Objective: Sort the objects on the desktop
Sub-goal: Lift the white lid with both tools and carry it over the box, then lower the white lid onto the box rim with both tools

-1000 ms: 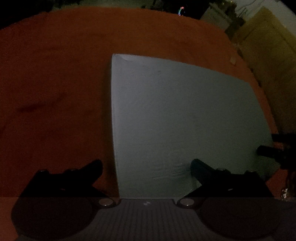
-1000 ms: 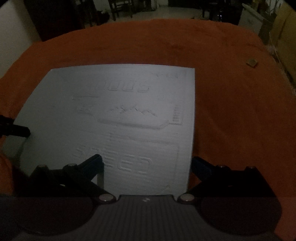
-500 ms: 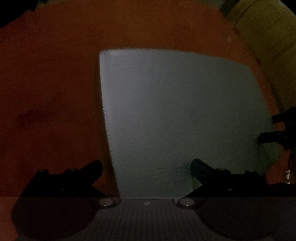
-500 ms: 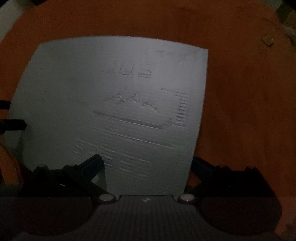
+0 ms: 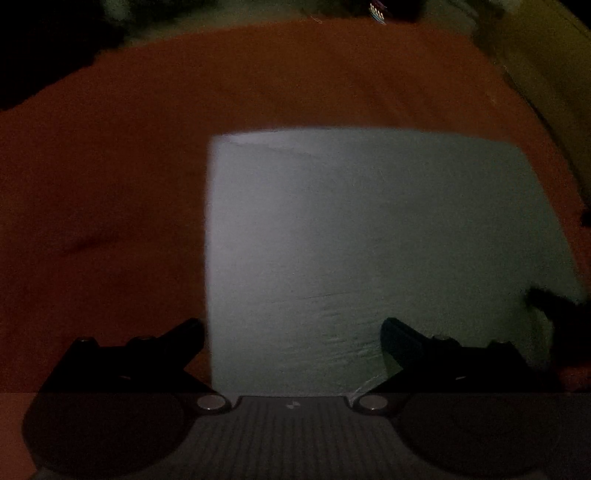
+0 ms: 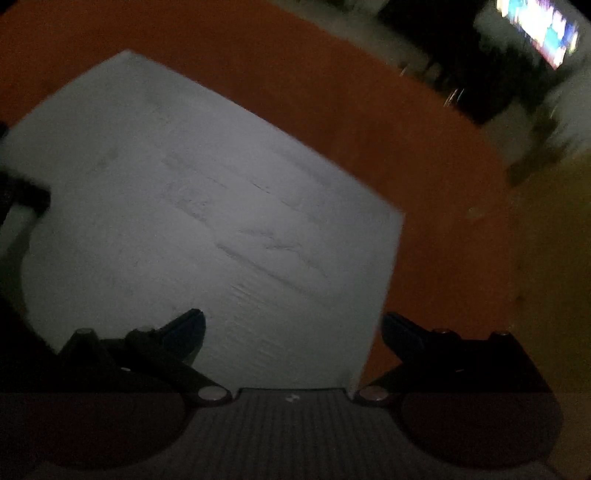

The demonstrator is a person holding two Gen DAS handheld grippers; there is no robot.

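A pale grey flat sheet with embossed markings (image 5: 369, 240) lies over the orange tablecloth (image 5: 110, 184); it also shows in the right wrist view (image 6: 203, 221), tilted. My left gripper (image 5: 291, 332) is open, its jaws straddling the sheet's near left corner. My right gripper (image 6: 291, 328) is open, straddling the sheet's near right corner. Whether the sheet is lifted off the cloth I cannot tell. The right gripper's fingers (image 5: 554, 306) show at the sheet's right edge in the left wrist view; the left gripper's fingers (image 6: 22, 192) show at its left edge in the right wrist view.
The scene is dim and blurred. The orange cloth (image 6: 424, 166) spreads around the sheet. A yellowish surface (image 5: 546, 74) stands at the far right. A small pale object (image 6: 474, 211) lies on the cloth to the right. A bright screen (image 6: 535, 33) glows beyond the table.
Both cameras have swung: the right wrist view has rolled so the sheet now looks tilted, and the left wrist view now shows more of the table beyond the sheet. Both grippers stay open.
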